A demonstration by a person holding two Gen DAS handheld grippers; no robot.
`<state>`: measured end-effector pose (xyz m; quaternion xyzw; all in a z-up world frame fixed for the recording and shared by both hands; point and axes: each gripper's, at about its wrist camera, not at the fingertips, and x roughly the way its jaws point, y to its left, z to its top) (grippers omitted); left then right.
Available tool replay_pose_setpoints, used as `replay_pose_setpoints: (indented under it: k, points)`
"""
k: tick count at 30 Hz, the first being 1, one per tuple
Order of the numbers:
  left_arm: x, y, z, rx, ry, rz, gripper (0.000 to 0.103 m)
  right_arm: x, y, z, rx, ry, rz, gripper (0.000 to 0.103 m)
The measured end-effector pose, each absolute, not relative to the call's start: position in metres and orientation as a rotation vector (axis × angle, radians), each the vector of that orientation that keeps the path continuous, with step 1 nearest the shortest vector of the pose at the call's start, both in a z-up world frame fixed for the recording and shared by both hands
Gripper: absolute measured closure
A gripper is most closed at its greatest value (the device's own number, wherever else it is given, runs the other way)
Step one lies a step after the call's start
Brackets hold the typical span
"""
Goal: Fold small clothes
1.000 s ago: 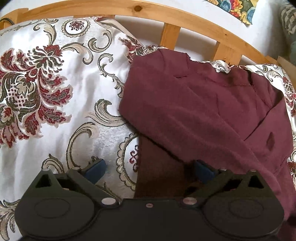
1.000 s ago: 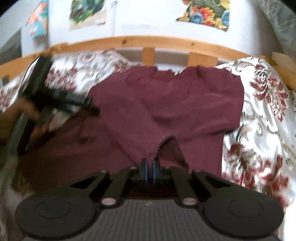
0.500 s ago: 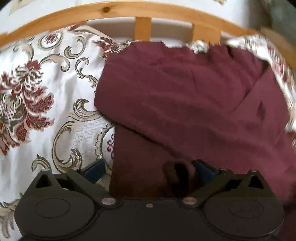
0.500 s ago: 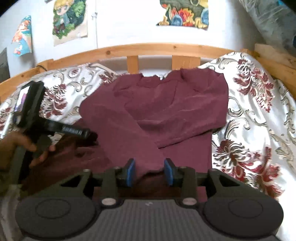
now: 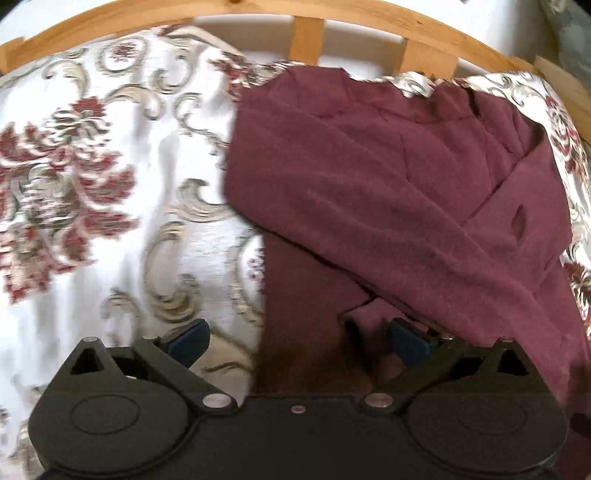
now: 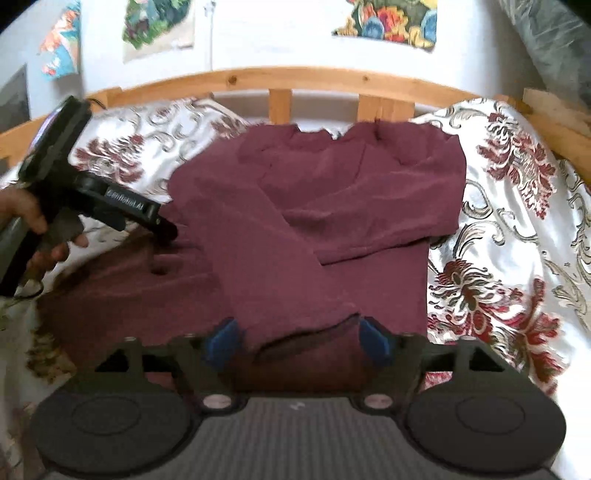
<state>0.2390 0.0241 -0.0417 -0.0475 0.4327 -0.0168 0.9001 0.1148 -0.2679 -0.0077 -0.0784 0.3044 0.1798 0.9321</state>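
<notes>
Maroon shirt [image 6: 314, 206] lay flat on bedspread [image 6: 517, 221], sleeves folded across chest. Left tongs [image 5: 297, 338] spread wide over its left edge; right tongs [image 6: 297, 338] likewise apart, straddling sleeve cuff [image 6: 306, 334].

Under my claws a white satin bedspread [image 6: 517, 236] with dark red flowers and beige scrolls is lying spread over the bed, rumpling at the sides. Behind it a curved pale wooden headboard rail [image 6: 295, 75] is running across my view, with short upright wooden slats [image 6: 279, 105] standing below it. A white wall [image 6: 258, 40] is rising beyond. On it a colourful floral poster [image 6: 388, 20] is hanging at upper right, a green cartoon picture [image 6: 159, 22] at upper left, and a smaller orange and blue picture [image 6: 61, 48] is hanging further left.
</notes>
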Motion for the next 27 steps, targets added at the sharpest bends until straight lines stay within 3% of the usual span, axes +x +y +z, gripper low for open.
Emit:
replay_pose_setpoints:
  k: [9,18,27]
  points:
    - [0.194,0.040,0.005,0.108,0.855,-0.036,0.001,0.067,-0.273,0.013,-0.250,0.577,0.459,0.001]
    - [0.120,0.022,0.010,0.304,0.886,-0.340,0.001,0.048,-0.263,0.012,-0.367,0.611,0.510,0.000]
    - [0.088,-0.019,-0.046,0.618,0.888,-0.463,0.001,0.044,-0.263,0.008,-0.350,0.643,0.495,0.000]
